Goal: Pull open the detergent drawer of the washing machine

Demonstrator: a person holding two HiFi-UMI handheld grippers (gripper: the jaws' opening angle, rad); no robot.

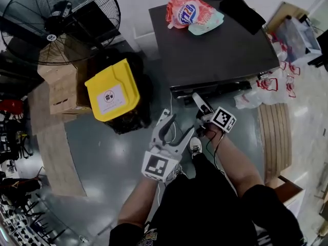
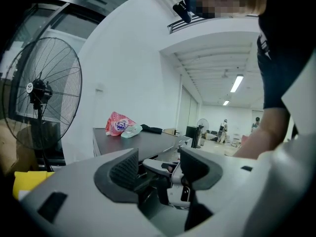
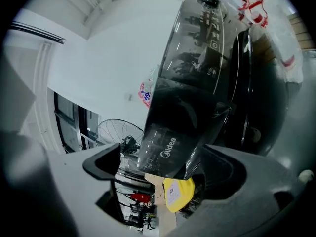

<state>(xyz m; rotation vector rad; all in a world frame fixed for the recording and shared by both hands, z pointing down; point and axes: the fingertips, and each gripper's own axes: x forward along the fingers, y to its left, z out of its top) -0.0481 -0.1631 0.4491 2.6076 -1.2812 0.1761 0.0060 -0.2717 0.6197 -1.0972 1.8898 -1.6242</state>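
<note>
The dark washing machine [image 1: 215, 45] stands ahead of me, its glossy front panel [image 1: 210, 90] facing my grippers. My right gripper [image 1: 198, 103] is at that panel's left end. In the right gripper view its jaws [image 3: 163, 169] stand wide, open, and the glossy drawer front [image 3: 168, 147] printed "Midea" lies between them, close to the right-hand pad. My left gripper [image 1: 174, 128] hangs lower and to the left, away from the machine, open with nothing in it. In the left gripper view [image 2: 158, 169] the right gripper [image 2: 173, 177] shows just beyond its pads.
A pink detergent bag [image 1: 187, 12] and a black item [image 1: 242, 12] lie on the machine's top. Left of the machine stand a yellow-lidded bin [image 1: 113, 90], cardboard boxes [image 1: 64, 86] and a big floor fan [image 1: 56, 19]. Plastic bags [image 1: 266, 86] and a wooden pallet [image 1: 274, 137] are on the right.
</note>
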